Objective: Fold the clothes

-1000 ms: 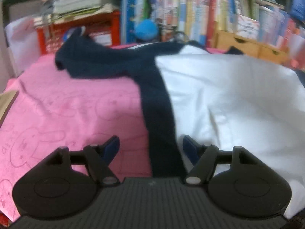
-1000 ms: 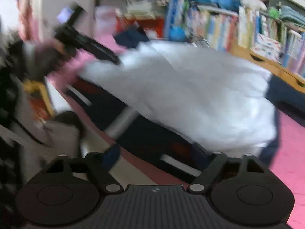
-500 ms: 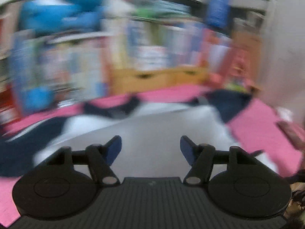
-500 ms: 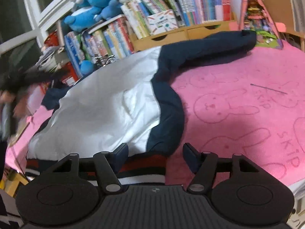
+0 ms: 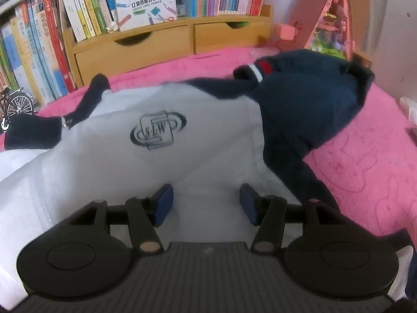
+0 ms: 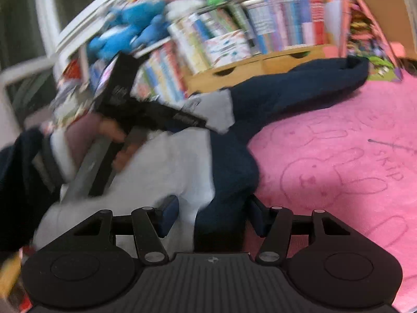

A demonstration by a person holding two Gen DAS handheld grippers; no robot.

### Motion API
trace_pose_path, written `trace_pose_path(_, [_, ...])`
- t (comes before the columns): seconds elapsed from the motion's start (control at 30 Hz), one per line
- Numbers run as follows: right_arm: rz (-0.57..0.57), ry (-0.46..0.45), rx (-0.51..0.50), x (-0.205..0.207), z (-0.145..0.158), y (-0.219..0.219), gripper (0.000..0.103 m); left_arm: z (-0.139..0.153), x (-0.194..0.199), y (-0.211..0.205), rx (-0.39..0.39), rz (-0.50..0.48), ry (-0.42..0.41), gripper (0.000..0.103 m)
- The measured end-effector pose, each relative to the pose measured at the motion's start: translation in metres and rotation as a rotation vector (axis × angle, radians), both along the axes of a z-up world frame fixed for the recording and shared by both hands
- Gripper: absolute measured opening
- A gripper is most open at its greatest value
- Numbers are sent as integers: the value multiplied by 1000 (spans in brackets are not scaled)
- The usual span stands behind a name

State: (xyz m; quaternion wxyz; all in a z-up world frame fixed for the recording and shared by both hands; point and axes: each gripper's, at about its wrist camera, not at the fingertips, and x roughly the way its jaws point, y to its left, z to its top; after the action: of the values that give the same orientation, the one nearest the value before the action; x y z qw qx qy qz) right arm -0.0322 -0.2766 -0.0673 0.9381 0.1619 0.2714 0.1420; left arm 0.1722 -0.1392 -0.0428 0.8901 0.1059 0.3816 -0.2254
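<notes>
1. Jacket first: a white-bodied jacket with navy sleeves and a printed crest (image 5: pixel 159 130) lies spread on the pink fleece blanket with rabbit outlines (image 5: pixel 365 172), its front panel facing up and reaching toward the wooden drawer unit under the bookshelf (image 5: pixel 161 47).
2. One navy sleeve with a red-and-white striped cuff (image 5: pixel 299 104) is bunched on the jacket's right side, with the cuff turned back toward the chest; it looks loosely thrown over, not laid flat.
3. The left gripper (image 5: pixel 206 203) hovers low over the white panel with its blue-padded fingers (image 5: pixel 164 202) spread apart and nothing between them.
4. The right gripper (image 6: pixel 211 216) is also spread wide; the jacket's edge, where white meets navy, sits between its fingers, but they are not pinching it, and whether the cloth touches a pad cannot be told through the blur.
5. In the right wrist view, the person's left hand and its tool reach across the white cloth from the far side.
6. Judging progress, the fold seems to be at an early stage: the body is still open and broad, no crease across it is visible, and only the one sleeve appears partly brought inward.
7. What is likely left: flattening that sleeve, bringing in the other side, which lies mostly outside both views, then doubling the body.
8. The thick, soft fabric will probably bulge at the sleeve, so smoothing may be needed first.
</notes>
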Motion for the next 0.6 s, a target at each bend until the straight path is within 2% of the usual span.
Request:
trace_pose_path(0.1, [-40,30,117,18,-2,-5,60,1,-2,0,4,4,-5,57])
trace_pose_path(0.13, [-30,57,144,24,-2,-7,52,1,2,-2,5,4,-4,58])
trace_pose_path(0.17, [-19,86,171,29,-3,-9,37,1,5,-3,5,3,-3,58])
trace_pose_path(0.2, [-2,122,202,30,-4,-11,33,0,9,-5,6,3,-1,58])
trace_pose_path(0.27, [60,213,308,29,-9,-20,16,0,12,-5,8,-1,2,58])
trace_pose_path(0.33, [117,291,418,19,-18,-31,13,0,14,-5,7,-2,2,59])
trace_pose_path(0.37, [142,305,440,11,-19,-34,12,0,14,-5,6,-3,0,59])
trace_pose_path(0.43, [182,305,412,-6,-16,-34,12,-1,14,-4,3,-7,-4,60])
trace_pose_path(0.53, [223,272,269,-32,-5,-27,12,-1,14,-4,1,-14,-5,61])
trace_pose_path(0.6, [242,264,208,-43,1,-23,12,-1,14,-4,-1,-17,-5,61])
